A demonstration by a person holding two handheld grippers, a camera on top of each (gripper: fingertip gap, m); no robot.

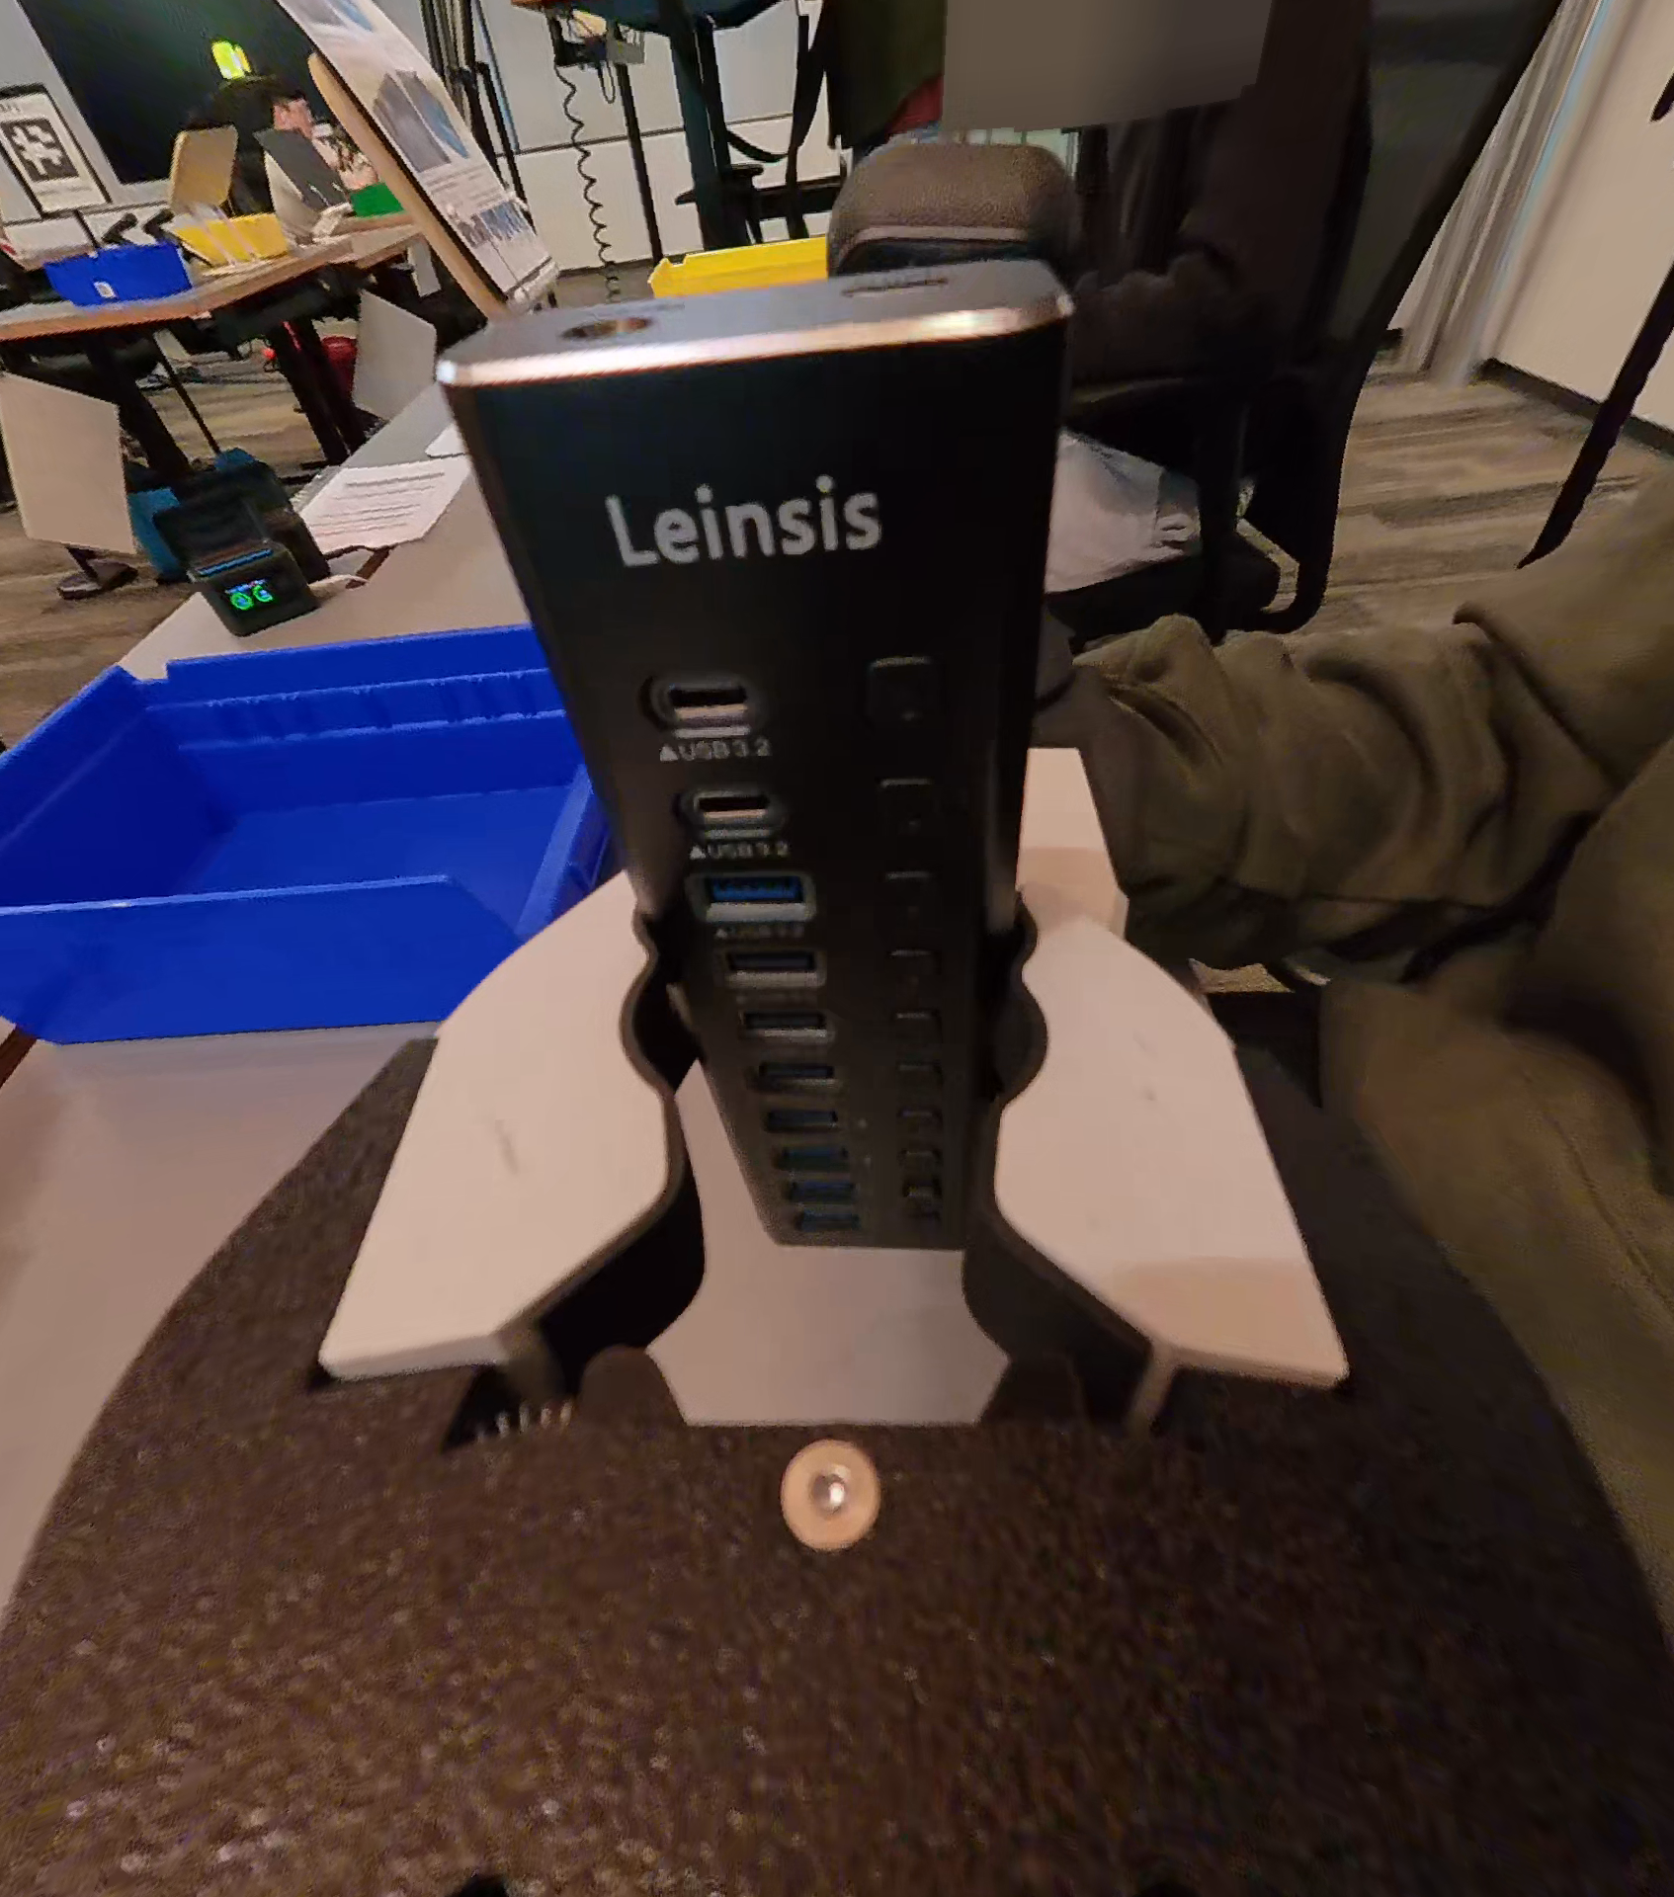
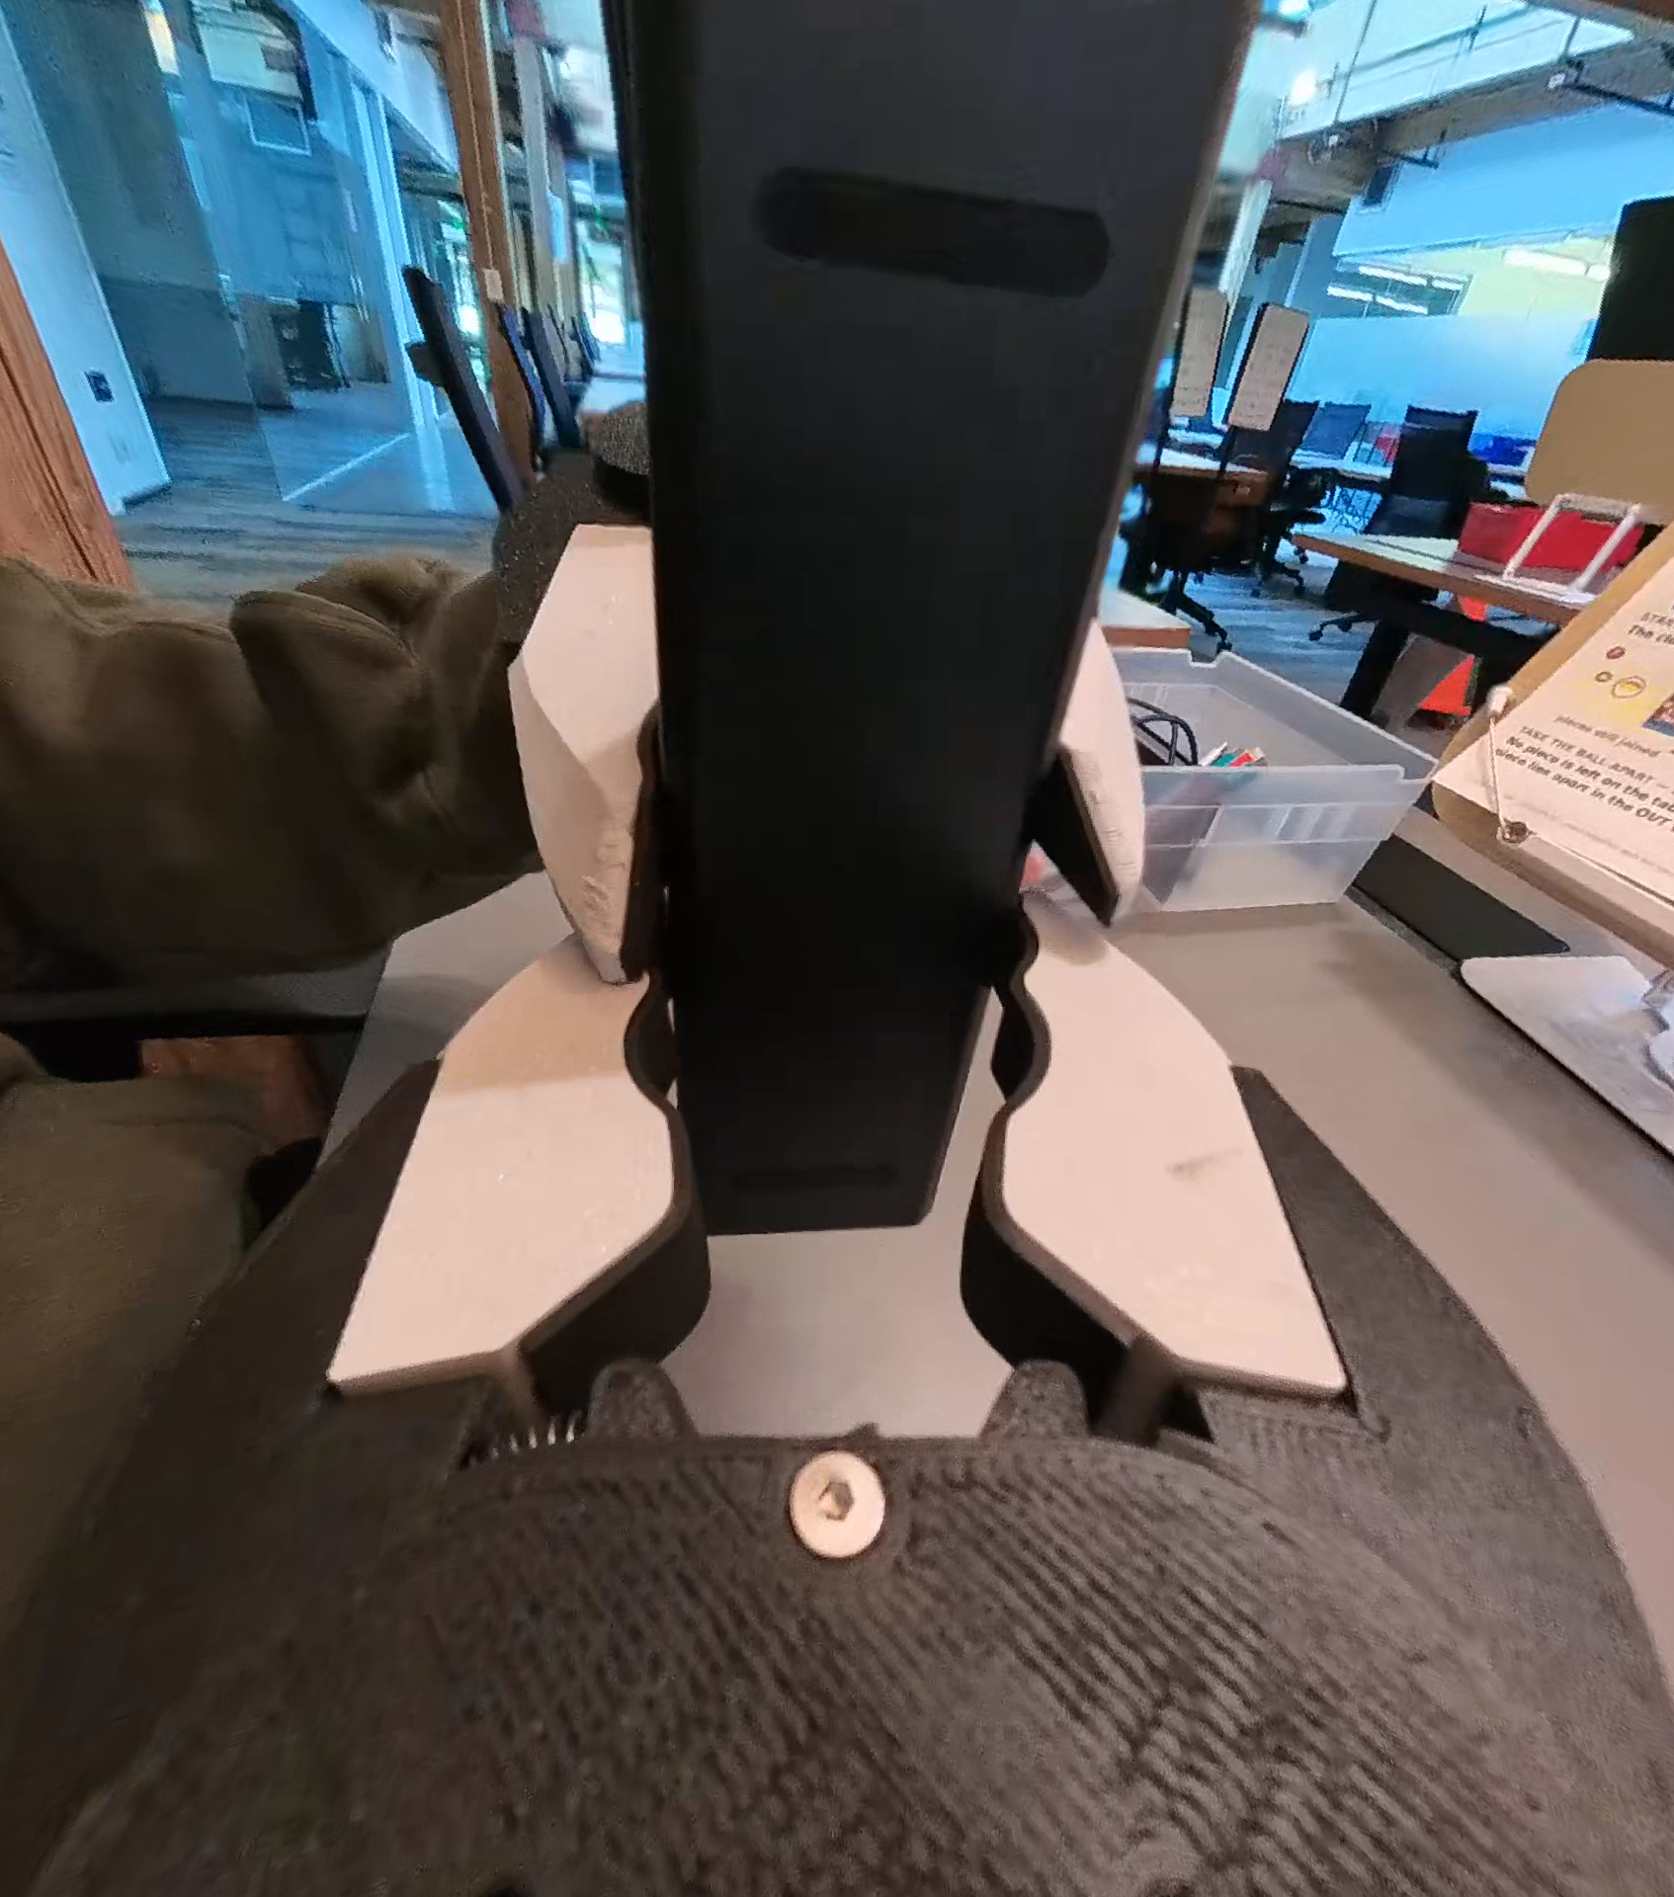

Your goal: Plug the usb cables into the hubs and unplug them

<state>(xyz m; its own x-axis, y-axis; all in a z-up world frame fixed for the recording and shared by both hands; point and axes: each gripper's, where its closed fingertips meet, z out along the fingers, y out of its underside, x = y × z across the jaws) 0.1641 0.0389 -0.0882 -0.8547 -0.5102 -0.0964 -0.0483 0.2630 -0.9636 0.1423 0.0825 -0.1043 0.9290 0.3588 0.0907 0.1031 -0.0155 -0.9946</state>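
Observation:
A black multi-port USB hub (image 1: pixel 771 534) stands upright above the grey table (image 1: pixel 94 1181), held by both grippers. In the left wrist view its port side faces me, and no cable sits in the ports that show. My left gripper (image 1: pixel 838 939) is shut on the hub's lower sides. In the right wrist view the hub's plain back (image 2: pixel 884 513) faces me, and my right gripper (image 2: pixel 833 975) is shut on its lower sides too. The left gripper's white fingers (image 2: pixel 576 760) clamp the hub just above mine from the far side.
An empty blue bin (image 1: pixel 248 852) lies on the table left of the hub. A clear bin (image 2: pixel 1264 821) holding cables sits behind it on the right. An instruction board (image 2: pixel 1634 719) stands at the right. An olive sleeve (image 1: pixel 1326 780) reaches in. About 4 cm separates my left fingertips from my right.

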